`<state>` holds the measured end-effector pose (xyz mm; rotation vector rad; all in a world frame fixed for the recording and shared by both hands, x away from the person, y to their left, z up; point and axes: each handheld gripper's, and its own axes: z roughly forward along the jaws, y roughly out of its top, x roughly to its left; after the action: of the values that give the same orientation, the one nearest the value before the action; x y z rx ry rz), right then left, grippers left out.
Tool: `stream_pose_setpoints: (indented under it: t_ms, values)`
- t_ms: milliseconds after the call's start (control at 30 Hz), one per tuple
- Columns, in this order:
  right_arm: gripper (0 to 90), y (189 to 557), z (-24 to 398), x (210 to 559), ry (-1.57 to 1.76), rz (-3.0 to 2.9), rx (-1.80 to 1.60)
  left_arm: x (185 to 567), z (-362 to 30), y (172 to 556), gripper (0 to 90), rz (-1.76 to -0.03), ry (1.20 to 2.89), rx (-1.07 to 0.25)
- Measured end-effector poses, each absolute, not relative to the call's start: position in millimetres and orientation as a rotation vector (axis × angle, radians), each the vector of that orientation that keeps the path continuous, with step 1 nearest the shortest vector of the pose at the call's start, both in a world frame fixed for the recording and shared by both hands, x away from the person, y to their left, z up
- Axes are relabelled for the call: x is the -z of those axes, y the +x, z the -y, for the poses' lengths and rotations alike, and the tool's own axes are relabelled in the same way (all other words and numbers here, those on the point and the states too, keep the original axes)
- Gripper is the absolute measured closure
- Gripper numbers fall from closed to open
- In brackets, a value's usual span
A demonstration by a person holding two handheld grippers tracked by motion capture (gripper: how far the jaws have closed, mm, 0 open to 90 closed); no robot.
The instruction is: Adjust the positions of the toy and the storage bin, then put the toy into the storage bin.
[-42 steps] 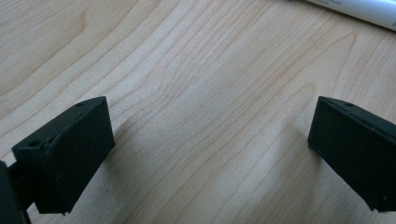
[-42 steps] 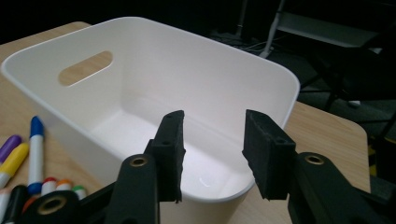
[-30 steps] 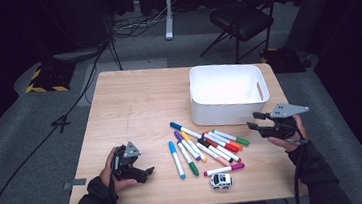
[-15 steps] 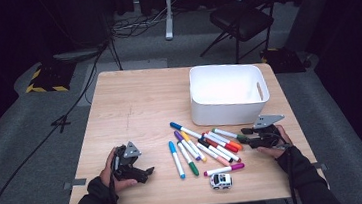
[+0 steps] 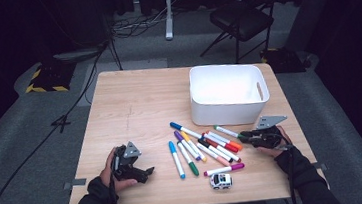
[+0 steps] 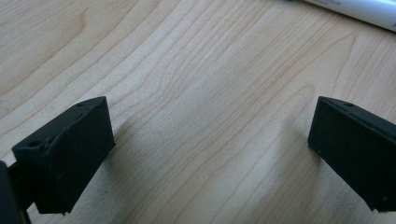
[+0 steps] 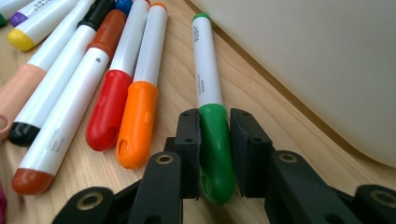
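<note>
— We see a dark room with a folding chair (image 5: 241,18) at the back, and in front of it a pale wooden table (image 5: 134,101). What sits farthest left?

— Our left gripper (image 5: 148,171), resting on the wood near the table's front edge, its jaws spread wide with nothing but bare grain between them.

— And to its right?

— We find a row of markers (image 5: 193,148) lying flat, with a small toy car (image 5: 220,180) in front of them. Behind them stands the white bin (image 5: 228,93).

— Then the right side?

— Our right gripper (image 7: 214,149) has just been closing and now pinches the green-capped marker (image 7: 208,100) by its cap. That marker lies on the table, pointing away from the jaws, just beside the bin's wall, with the orange marker (image 7: 142,93) next to it on the other side.
</note>
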<state>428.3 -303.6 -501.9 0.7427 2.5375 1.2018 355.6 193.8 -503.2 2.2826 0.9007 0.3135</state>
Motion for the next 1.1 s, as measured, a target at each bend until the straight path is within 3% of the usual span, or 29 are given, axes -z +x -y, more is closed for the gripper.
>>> stream_pose_setpoints:
  t_ms: [1100]
  values:
    - [75.5,424.1,307.1,501.8,0.729,-2.526,-1.196,503.3,-194.1,356.8,0.5,-0.886,2.29,-0.299]
